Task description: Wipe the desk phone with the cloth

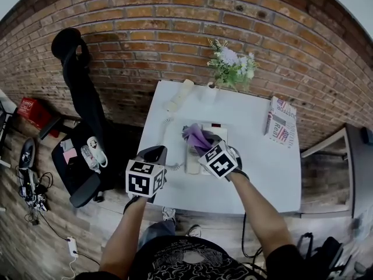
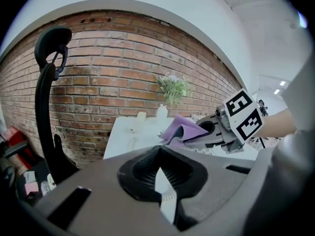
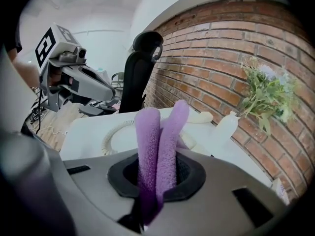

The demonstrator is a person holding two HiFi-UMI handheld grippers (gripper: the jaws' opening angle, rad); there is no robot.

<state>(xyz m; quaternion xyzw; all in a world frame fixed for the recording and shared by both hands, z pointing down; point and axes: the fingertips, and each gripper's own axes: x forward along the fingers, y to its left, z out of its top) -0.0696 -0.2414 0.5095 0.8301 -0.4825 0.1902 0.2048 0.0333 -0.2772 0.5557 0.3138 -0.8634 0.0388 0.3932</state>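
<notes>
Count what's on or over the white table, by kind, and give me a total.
Desk phone, handset lying off it: 1
Purple cloth: 1
Vase of flowers: 1
Book: 1
Total: 4

Folded purple cloth [image 1: 198, 137] over white desk phone [image 1: 193, 160] (handset [image 1: 179, 95] off).

I record: cloth [image 3: 157, 146] purple; desk [image 1: 262, 156] white; desk phone [image 1: 192, 161] off-white; brick wall [image 1: 145, 34] red-brown with pale mortar lines; chair [image 1: 81, 92] black; left gripper [image 1: 155, 151] and right gripper [image 1: 207, 144] grey, each cube bearing black-and-white square markers.
</notes>
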